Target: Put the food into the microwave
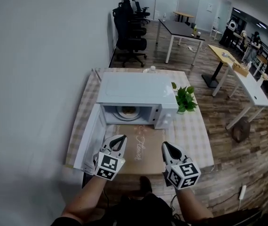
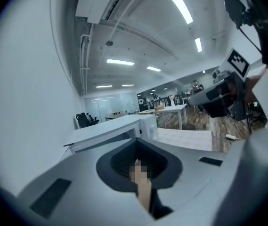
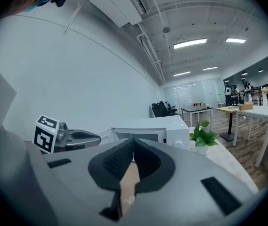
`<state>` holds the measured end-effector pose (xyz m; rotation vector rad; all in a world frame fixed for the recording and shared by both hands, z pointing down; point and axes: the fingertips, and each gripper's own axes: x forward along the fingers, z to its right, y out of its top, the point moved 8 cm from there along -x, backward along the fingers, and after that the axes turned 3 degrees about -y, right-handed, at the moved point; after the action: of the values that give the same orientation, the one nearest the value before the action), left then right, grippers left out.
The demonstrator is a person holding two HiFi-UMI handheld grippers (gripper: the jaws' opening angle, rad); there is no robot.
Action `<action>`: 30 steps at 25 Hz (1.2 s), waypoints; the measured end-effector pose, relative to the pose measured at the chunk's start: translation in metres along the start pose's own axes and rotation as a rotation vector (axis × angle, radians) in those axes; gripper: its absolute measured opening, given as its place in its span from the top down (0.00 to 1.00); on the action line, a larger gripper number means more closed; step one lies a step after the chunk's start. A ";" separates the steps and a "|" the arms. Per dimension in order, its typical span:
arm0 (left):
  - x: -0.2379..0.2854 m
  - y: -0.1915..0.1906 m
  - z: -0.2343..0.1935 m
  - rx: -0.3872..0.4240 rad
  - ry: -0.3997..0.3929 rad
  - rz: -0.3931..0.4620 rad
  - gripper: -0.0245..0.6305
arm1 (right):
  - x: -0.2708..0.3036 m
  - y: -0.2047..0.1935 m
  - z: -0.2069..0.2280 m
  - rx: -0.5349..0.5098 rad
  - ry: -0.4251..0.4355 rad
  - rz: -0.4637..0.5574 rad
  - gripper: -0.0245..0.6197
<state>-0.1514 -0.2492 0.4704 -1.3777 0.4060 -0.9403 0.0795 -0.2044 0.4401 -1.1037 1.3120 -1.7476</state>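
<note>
A white microwave [image 1: 131,95] stands on the table with its door [image 1: 90,139] swung open to the left. Inside it, a plate of food [image 1: 128,111] rests on the turntable. My left gripper [image 1: 120,139] hovers over the table's near edge, in front of the open door, jaws shut and empty. My right gripper [image 1: 166,146] hangs level with it to the right, also shut with nothing held. The left gripper view has the microwave [image 2: 124,128] past the shut left gripper [image 2: 136,144], with the right gripper [image 2: 204,98] beside it. In the right gripper view the microwave [image 3: 148,131] lies beyond the shut right gripper [image 3: 134,141].
A brown mat [image 1: 141,149] with writing lies in front of the microwave on the checked tablecloth [image 1: 192,131]. A potted plant [image 1: 185,99] stands right of the microwave, a bottle [image 1: 151,69] behind it. A wall runs along the left; office chairs and desks stand farther back.
</note>
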 end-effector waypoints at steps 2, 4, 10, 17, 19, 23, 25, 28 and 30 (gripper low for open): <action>-0.014 0.007 0.002 -0.034 -0.009 0.038 0.95 | -0.003 0.000 -0.004 0.000 -0.007 0.002 0.95; -0.025 0.011 0.004 -0.084 -0.002 0.076 0.95 | -0.005 0.000 -0.007 0.001 -0.010 0.003 0.95; -0.048 0.011 0.008 -0.150 0.065 0.091 0.95 | -0.008 -0.001 -0.015 -0.003 0.013 0.009 0.95; -0.064 0.023 0.020 -0.229 0.055 0.122 0.95 | -0.008 0.007 -0.005 0.002 0.066 0.019 0.95; -0.065 0.033 0.025 -0.249 0.044 0.140 0.95 | -0.008 0.014 0.001 -0.004 0.082 0.026 0.95; -0.065 0.048 0.035 -0.291 0.032 0.167 0.95 | -0.008 0.023 0.013 -0.002 0.104 0.037 0.95; -0.066 0.052 0.040 -0.296 0.042 0.174 0.95 | -0.009 0.023 0.018 -0.002 0.119 0.039 0.95; -0.066 0.057 0.046 -0.323 0.024 0.192 0.95 | -0.009 0.026 0.024 -0.005 0.127 0.042 0.95; -0.068 0.059 0.049 -0.350 -0.005 0.208 0.95 | -0.011 0.027 0.025 -0.027 0.135 0.039 0.95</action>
<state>-0.1365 -0.1705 0.4061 -1.6164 0.7217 -0.7160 0.1072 -0.2116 0.4150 -0.9833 1.4324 -1.8067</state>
